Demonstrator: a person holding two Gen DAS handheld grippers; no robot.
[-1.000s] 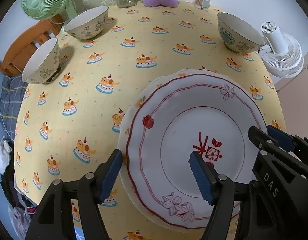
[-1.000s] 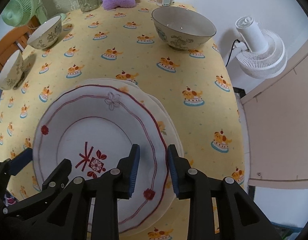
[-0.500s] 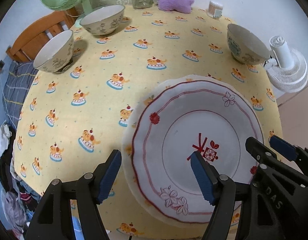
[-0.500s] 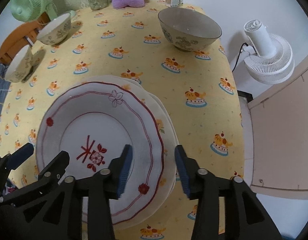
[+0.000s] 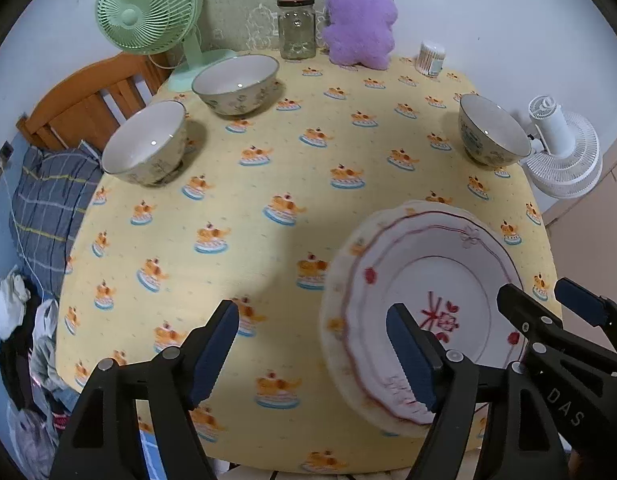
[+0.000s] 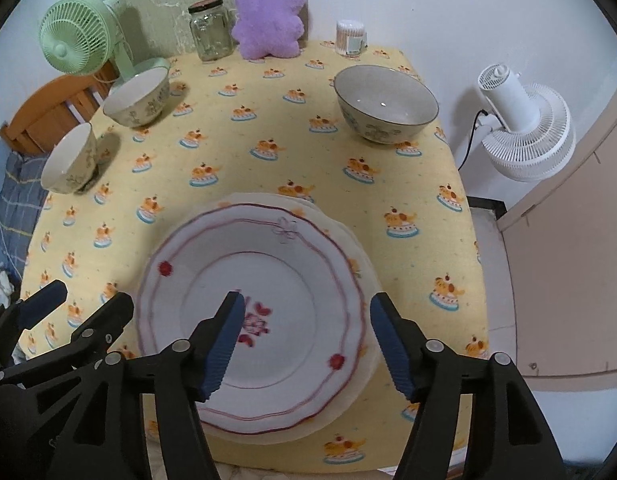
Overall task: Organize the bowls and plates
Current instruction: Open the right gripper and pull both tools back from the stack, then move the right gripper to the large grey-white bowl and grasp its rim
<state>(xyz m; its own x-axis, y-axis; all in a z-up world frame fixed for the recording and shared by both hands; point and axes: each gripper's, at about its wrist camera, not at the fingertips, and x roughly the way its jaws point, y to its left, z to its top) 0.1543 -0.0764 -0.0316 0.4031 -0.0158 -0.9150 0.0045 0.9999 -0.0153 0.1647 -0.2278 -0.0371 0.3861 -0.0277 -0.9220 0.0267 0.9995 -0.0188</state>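
Note:
A stack of white plates (image 5: 436,280) with red rim lines and a red flower motif lies on the yellow tablecloth near the table's front edge. Three patterned bowls stand apart: one far left (image 5: 146,144), one at the back left (image 5: 236,84), one at the right (image 5: 492,132). My left gripper (image 5: 312,356) hovers over the cloth left of the plates, its jaws opening with nothing between them. My right gripper (image 6: 306,342) hangs above the right half of the plate stack (image 6: 268,280), its jaws opening. The plate rim lies below the pads, untouched.
Along the back stand a green fan (image 5: 146,8), a glass jar (image 5: 296,28), a purple plush toy (image 5: 360,28) and a cotton swab tub (image 5: 430,58). A white fan (image 6: 524,128) is off the table's right side. A wooden chair (image 5: 80,108) is at left.
The right jaws have spread apart off the plate rim. Both grippers have risen away from the plates, and the left one has shifted left, so more of the table shows.

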